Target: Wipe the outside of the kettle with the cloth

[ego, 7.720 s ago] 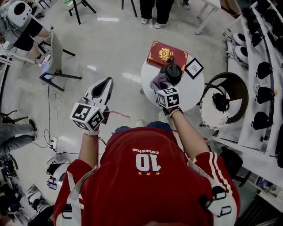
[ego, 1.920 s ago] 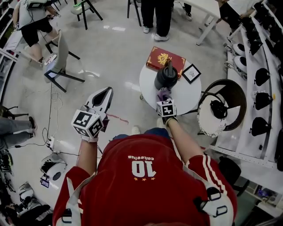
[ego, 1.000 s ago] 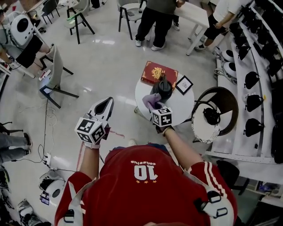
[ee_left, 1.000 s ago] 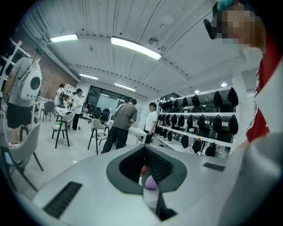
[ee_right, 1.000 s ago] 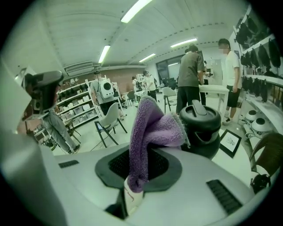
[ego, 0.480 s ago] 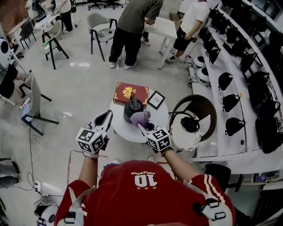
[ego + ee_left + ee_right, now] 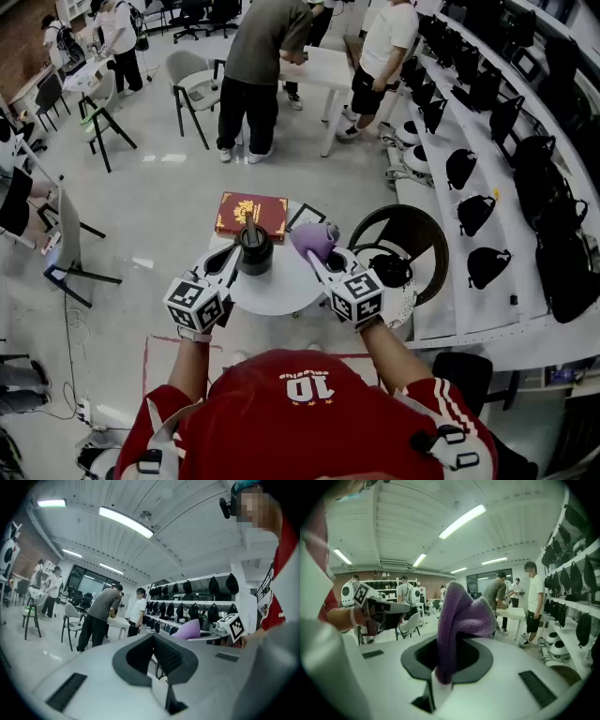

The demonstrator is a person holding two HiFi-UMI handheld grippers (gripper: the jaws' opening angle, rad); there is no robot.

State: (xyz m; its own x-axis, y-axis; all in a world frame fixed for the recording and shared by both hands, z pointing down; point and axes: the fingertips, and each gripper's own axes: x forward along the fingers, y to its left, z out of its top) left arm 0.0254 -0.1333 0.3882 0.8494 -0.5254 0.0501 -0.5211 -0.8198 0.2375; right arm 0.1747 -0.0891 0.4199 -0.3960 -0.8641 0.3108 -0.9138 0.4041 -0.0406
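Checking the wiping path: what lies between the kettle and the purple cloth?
Nothing but bare white table between kettle and cloth, per the head view; the right tool holds the cloth.

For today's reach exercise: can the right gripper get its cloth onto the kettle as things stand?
Probably yes: the right gripper holds the cloth just beside the kettle, with nothing between them.

a red hardcover book with a gold emblem (image 7: 251, 215) lies at the far edge of the round white worktop (image 7: 281, 286), a small black-framed picture (image 7: 302, 217) just beside it. right of the worktop stands a dark round tub chair (image 7: 405, 239). beyond, two standing people (image 7: 251, 66) lean over a white rectangular table (image 7: 319, 70).
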